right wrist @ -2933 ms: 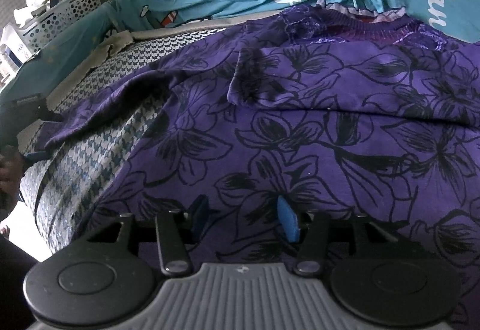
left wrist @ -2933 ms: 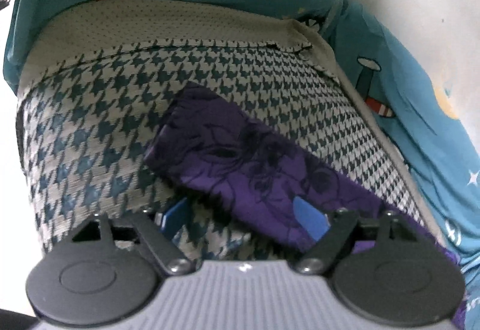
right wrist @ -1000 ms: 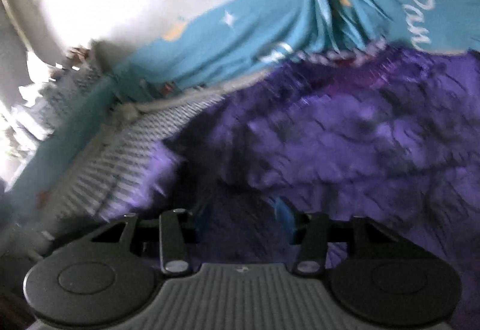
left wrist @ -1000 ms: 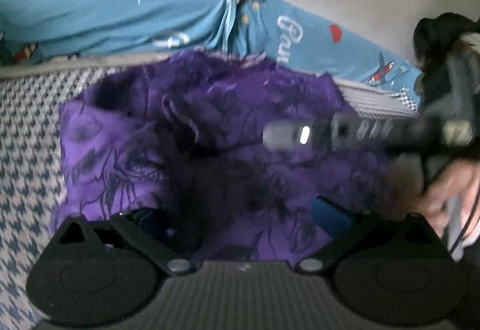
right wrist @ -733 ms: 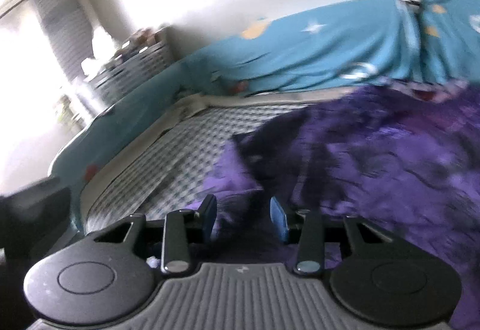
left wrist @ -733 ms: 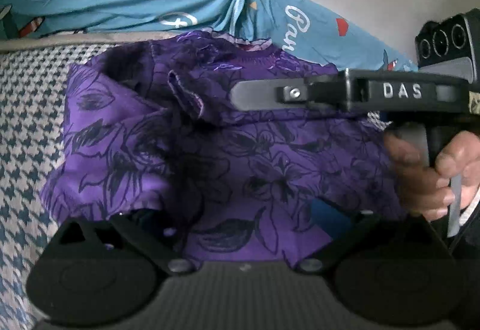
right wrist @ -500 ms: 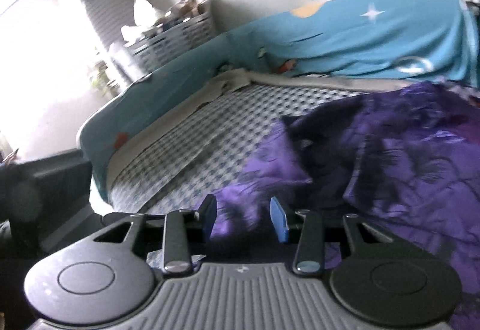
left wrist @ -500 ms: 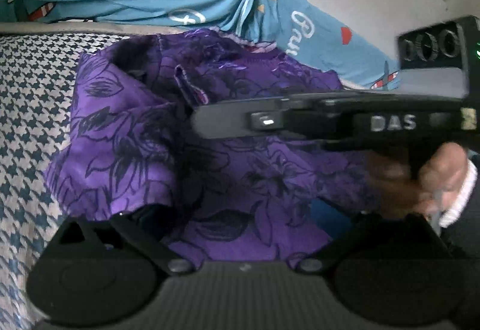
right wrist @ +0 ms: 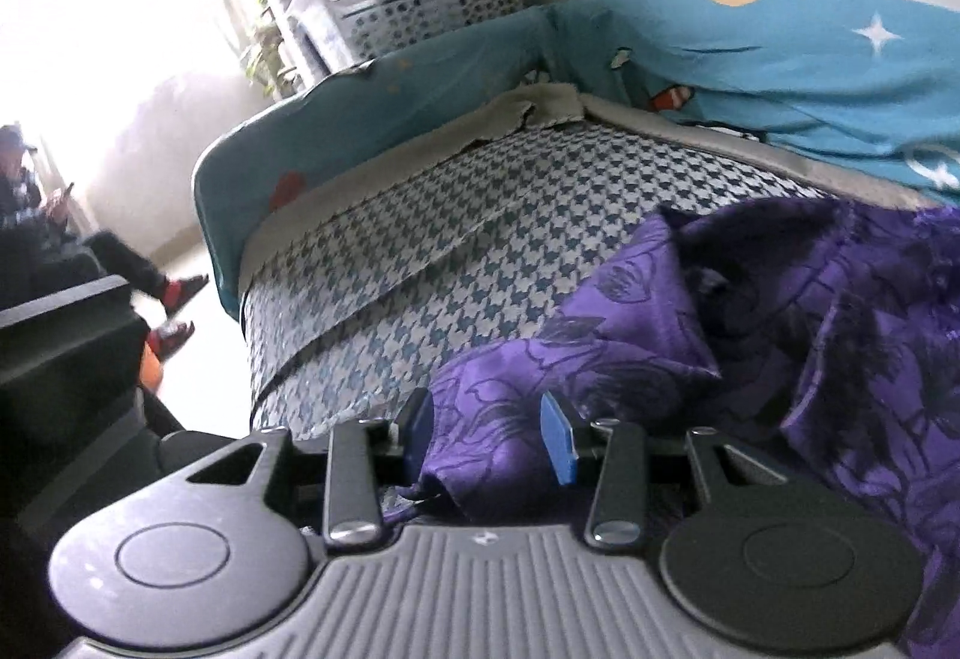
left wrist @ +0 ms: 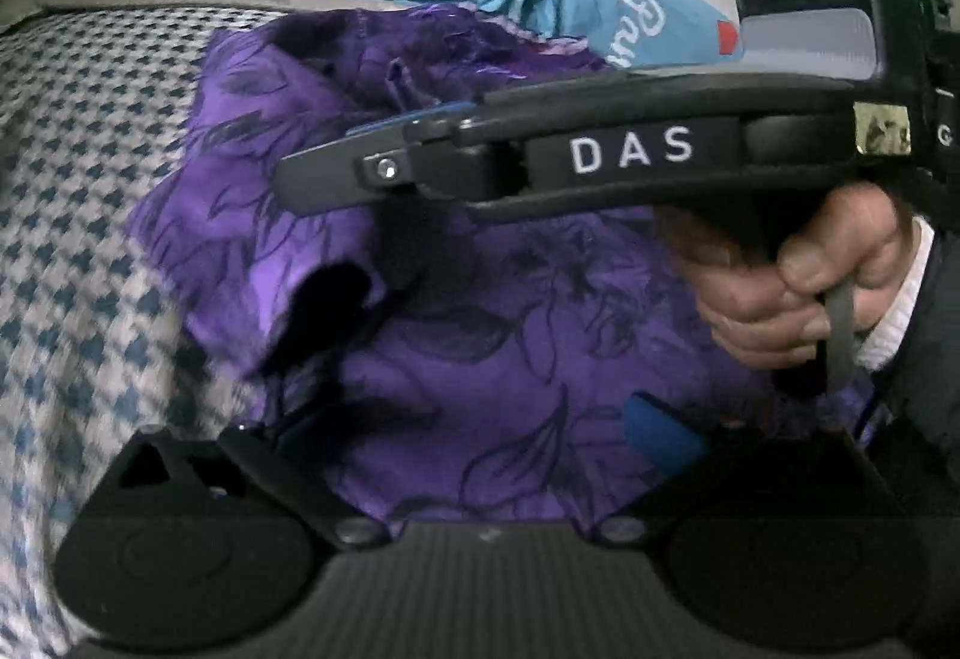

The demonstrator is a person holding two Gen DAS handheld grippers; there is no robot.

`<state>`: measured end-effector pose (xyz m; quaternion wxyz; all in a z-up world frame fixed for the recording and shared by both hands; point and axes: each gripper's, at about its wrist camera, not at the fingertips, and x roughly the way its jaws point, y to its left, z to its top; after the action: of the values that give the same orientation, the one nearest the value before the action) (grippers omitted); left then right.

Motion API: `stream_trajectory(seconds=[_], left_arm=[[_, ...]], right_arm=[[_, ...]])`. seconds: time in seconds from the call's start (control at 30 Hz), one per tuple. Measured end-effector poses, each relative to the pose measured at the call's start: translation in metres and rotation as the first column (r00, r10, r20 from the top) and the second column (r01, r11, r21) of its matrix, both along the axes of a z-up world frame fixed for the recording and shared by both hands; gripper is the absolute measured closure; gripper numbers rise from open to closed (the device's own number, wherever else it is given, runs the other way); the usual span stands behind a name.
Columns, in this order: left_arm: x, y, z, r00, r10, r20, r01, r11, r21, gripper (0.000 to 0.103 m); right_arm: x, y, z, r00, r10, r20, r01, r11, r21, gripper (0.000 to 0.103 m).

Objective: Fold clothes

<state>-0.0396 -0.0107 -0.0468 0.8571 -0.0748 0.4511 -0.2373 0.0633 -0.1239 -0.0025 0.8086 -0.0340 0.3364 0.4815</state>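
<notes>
Lying bunched on the checked bed [right wrist: 480, 239], the purple top [left wrist: 510, 347] sits under both your grippers. Your right gripper [right wrist: 489, 434] pinches a fold; your left gripper [left wrist: 480, 425] stands wide, cloth between, grip unclear.

The left gripper [left wrist: 480, 428] has one blue pad hidden in purple cloth [left wrist: 480, 359]. The checked bed [left wrist: 72, 251] looks blurry.

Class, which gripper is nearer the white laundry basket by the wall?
Right. The right gripper faces the basket across the bed; the left gripper sits behind it, basket unseen.
</notes>
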Motion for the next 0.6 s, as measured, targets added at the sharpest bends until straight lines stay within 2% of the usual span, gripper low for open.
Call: stream_trajectory(seconds=[0.2, 0.33, 0.6], left_arm=[[-0.008, 0.005, 0.002, 1.0, 0.028, -0.002, -0.028, 1.0, 0.005, 0.0], [-0.008, 0.005, 0.003, 1.0, 0.026, -0.003, -0.026, 1.0, 0.01, 0.0], [-0.009, 0.004, 0.002, 1.0, 0.024, -0.002, -0.024, 1.0, 0.018, 0.0]], right_arm=[[-0.009, 0.021, -0.012, 0.998, 0.05, 0.042, -0.047, 0.996, -0.073, 0.061], [-0.014, 0.027, -0.022, 0.995, 0.066, 0.074, -0.055, 0.989, -0.138, 0.051], [-0.021, 0.03, -0.032, 0.989, 0.071, 0.13, -0.045, 0.981, -0.191, 0.051]])
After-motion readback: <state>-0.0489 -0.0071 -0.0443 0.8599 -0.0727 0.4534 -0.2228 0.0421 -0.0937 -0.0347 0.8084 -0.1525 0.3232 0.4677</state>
